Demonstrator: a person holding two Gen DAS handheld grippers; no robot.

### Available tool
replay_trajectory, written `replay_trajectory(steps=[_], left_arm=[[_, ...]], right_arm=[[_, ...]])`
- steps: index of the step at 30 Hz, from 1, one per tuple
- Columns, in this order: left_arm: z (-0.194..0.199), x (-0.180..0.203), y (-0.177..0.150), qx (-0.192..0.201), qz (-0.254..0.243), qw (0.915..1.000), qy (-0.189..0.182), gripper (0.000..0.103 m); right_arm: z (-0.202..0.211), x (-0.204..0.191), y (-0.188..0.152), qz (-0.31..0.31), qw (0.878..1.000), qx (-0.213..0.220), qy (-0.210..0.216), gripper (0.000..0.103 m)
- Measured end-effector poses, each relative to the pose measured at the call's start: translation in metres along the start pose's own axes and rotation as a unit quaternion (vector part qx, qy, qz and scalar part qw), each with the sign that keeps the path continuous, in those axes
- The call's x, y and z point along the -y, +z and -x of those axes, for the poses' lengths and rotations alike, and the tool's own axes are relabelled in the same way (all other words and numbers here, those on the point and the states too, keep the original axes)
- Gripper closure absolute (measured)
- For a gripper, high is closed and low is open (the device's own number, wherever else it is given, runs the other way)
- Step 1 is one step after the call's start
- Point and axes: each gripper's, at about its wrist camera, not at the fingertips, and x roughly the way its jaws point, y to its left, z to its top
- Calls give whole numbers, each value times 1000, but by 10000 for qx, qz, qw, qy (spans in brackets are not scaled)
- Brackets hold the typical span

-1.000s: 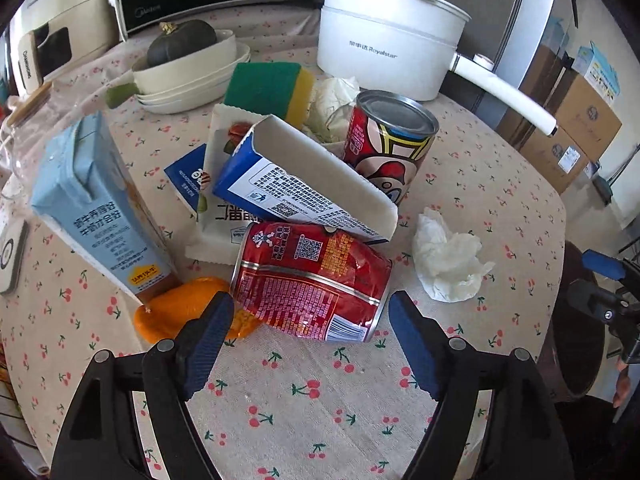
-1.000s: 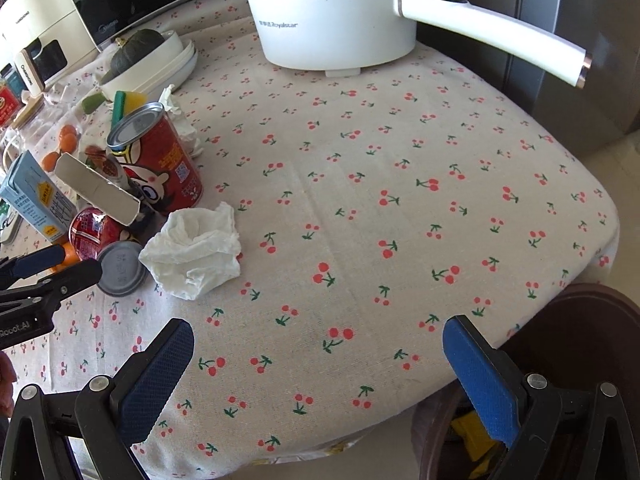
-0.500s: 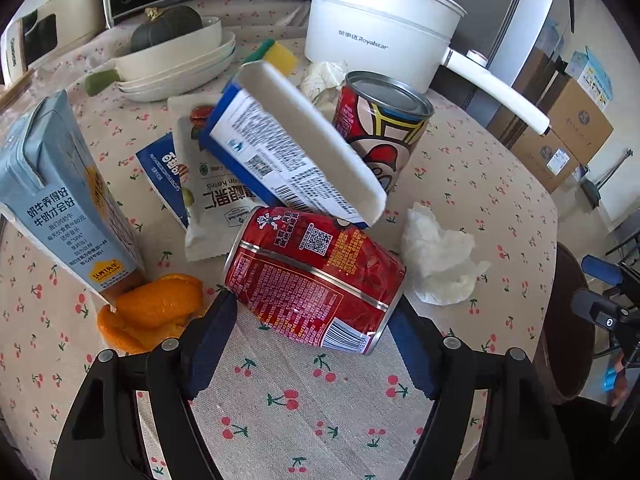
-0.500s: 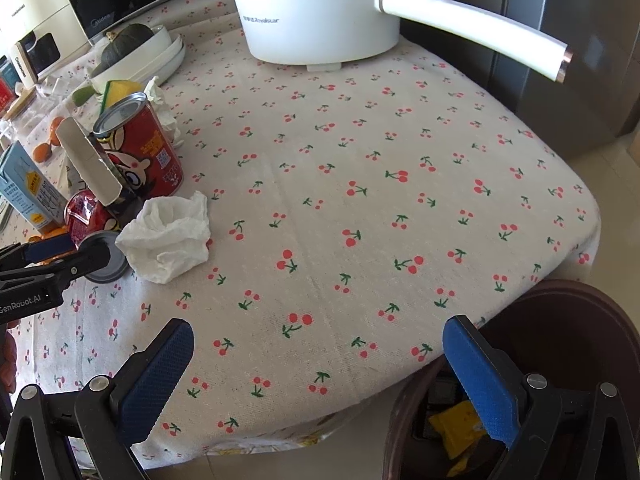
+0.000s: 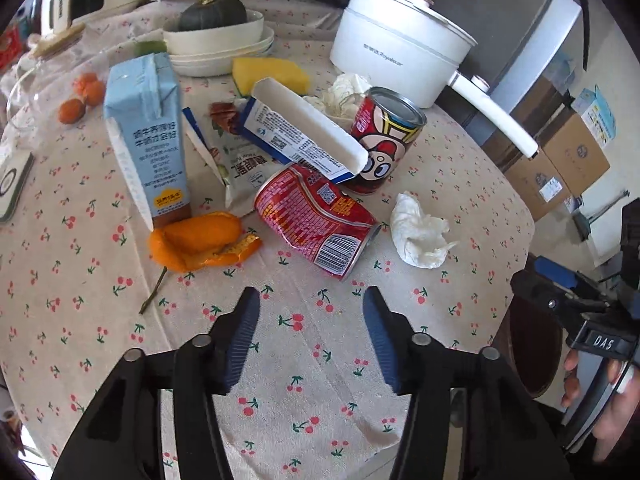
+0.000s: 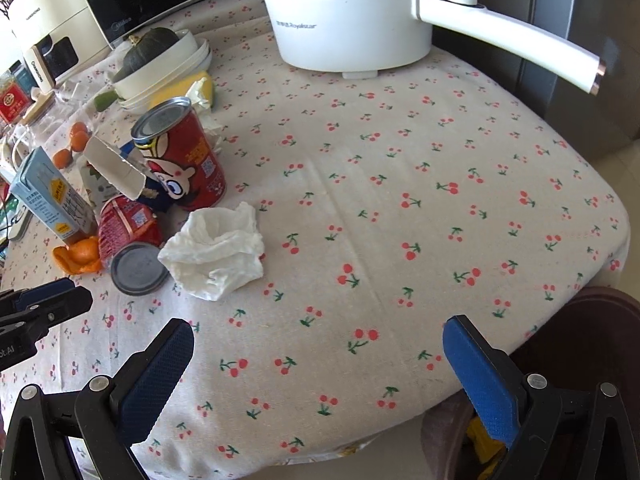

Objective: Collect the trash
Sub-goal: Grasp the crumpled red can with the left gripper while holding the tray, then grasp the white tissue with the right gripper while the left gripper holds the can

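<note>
Two grippers, both empty: my left gripper (image 5: 310,312), jaws just narrowing, needs squaring across the crushed red can (image 5: 316,226); right gripper (image 6: 318,354) gapes wide.

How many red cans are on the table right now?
2: a crushed red can lying on its side near the orange peel, and an upright red can behind it, by the white pot. Others may be hidden.

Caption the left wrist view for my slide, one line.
Left tool, nothing between its pads, hovers short of a crushed red can lying among orange peel, cartons and crumpled tissue on a cherry-print tablecloth.
</note>
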Motion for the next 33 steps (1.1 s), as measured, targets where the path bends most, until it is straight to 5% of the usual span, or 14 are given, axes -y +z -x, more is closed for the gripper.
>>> replay_trajectory(steps=[6, 11, 17, 22, 33], left_arm=[[-16, 0, 12, 89, 939, 9955, -124, 28], [-50, 30, 23, 264, 1300, 9904, 385, 27], [-73, 46, 34, 364, 1091, 9869, 1132, 27], [-69, 19, 35, 407, 1314, 9867, 868, 38], [-23, -11, 11, 189, 1428, 9894, 184, 39]], right_arm=[[-3, 8, -2, 48, 9998, -58, -188, 1], [1, 26, -1, -113, 9996, -54, -244, 1], [9, 37, -1, -121, 9996, -36, -259, 1], [9, 41, -2, -82, 9995, -61, -307, 1], [-7, 5, 4, 98, 9999, 1, -139, 1]])
